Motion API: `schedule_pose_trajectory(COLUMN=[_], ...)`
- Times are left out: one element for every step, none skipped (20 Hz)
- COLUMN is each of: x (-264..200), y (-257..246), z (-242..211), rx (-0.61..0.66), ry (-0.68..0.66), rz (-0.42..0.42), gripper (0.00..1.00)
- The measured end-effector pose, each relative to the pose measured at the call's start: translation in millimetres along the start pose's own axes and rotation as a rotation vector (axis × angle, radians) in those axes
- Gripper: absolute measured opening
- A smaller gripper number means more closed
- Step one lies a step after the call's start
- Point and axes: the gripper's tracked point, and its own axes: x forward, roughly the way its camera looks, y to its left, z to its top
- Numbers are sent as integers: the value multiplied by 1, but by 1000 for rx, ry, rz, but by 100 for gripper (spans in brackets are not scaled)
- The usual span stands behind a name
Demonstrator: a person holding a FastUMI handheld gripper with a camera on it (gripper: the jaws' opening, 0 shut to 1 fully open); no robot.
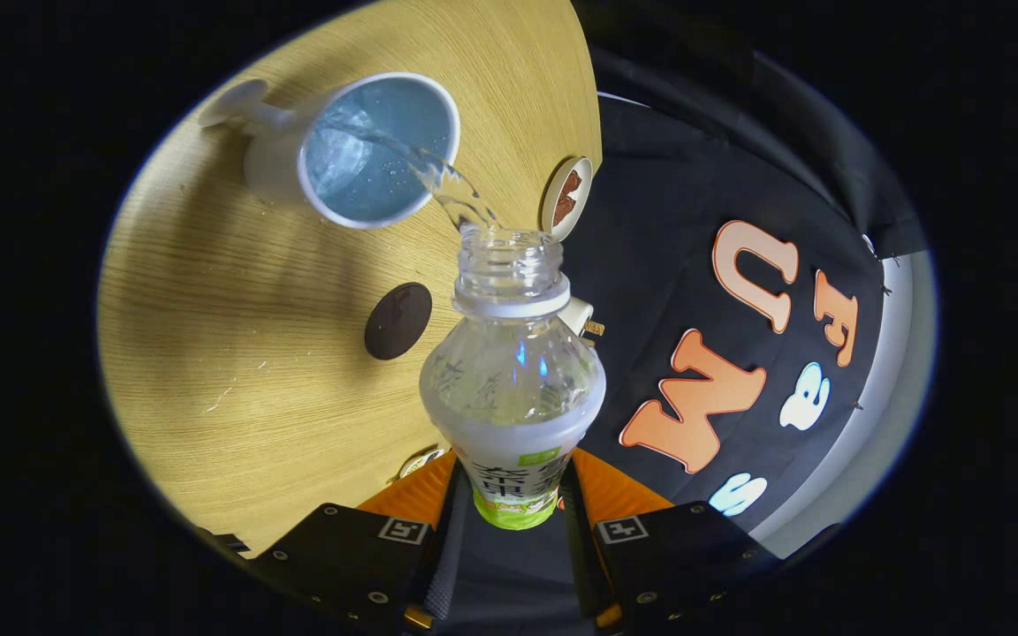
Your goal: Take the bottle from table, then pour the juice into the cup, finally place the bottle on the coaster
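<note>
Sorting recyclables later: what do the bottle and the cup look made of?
Bottle, clamped between the tongs: clear glossy plastic, likely; the see-through ribbed neck and printed label wrap suggest it. Cup, catching the stream: white, smooth and opaque with a thick rim, probably glazed ceramic, possibly plastic.

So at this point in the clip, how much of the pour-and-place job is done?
Pickup is done: the gripper has its fingers shut on the bottle, uncapped and tilted. Pouring is in hand: a clear stream arcs from the bottle's mouth into the white cup, already partly filled. Left: setting the bottle on a coaster.
</note>
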Motion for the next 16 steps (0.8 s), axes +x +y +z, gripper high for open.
schedule_pose_trajectory(x=[0, 0, 1, 1, 1, 1, 0, 1, 1, 1, 0, 1, 1, 1, 1, 0], y=[-1, -2, -2, -3, -3, -4, -5, -6, -7, -7, -7, -8, -8, -9, -10, -11], z=[0, -1, -1, -1, -1, 0, 0, 0, 0, 0, 0, 1, 1, 1, 2, 2], rx=[-5, -8, -11, -14, -17, -22, -30, -35, -38, -40, -43, -47, -54, -60, -66, -74], ry=[-1, -2, -2, -2, -3, -5, -7, -9, -8, -7, -8, -10, -13, -15, -17, -18], rz=[-2, -2, -3, -6, -8, -12, -15, -18, -20, -20, -22, -25, -26, -28, -31, -35], gripper=[54, 54, 54, 54, 54, 54, 54, 54, 54, 54, 54, 54, 54, 54, 54, 54])
